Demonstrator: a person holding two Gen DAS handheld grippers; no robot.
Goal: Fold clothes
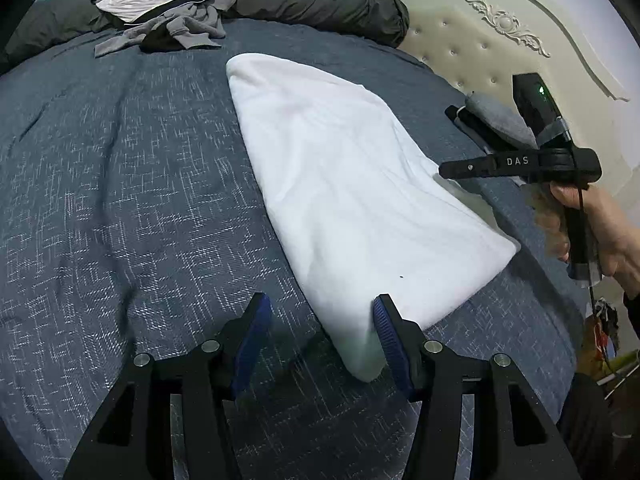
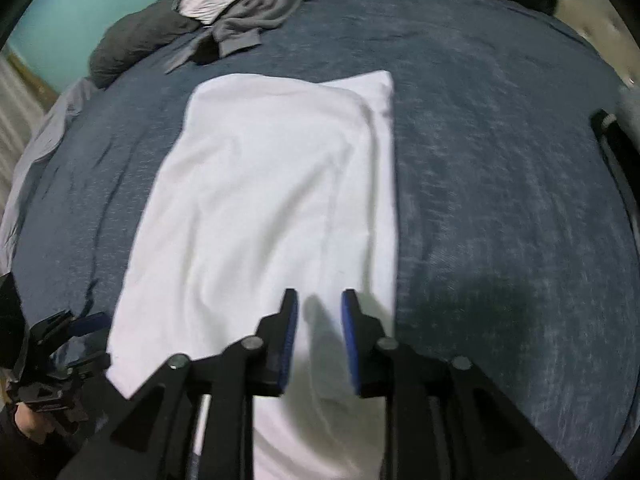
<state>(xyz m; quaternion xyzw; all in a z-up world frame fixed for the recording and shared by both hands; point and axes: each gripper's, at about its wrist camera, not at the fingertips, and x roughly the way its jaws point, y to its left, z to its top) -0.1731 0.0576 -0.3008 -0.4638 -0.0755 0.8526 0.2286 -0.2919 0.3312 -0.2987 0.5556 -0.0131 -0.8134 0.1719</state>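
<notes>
White garment (image 2: 256,200) lies part-folded mid-bed (image 1: 120,200); left gripper (image 1: 320,320) gapes at its near corner, right gripper (image 2: 320,312) narrowly parted above — next, pinch both near corners.

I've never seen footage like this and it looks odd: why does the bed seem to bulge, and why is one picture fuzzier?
Left wrist view: sharp, the blue bedspread weave crisp, but the fisheye lens bows the bed into a dome, dark at the corners. Right wrist view: same bulge, yet smeared, likely motion blur; the white garment looks soft, and a shadow falls right of the right claw.
</notes>
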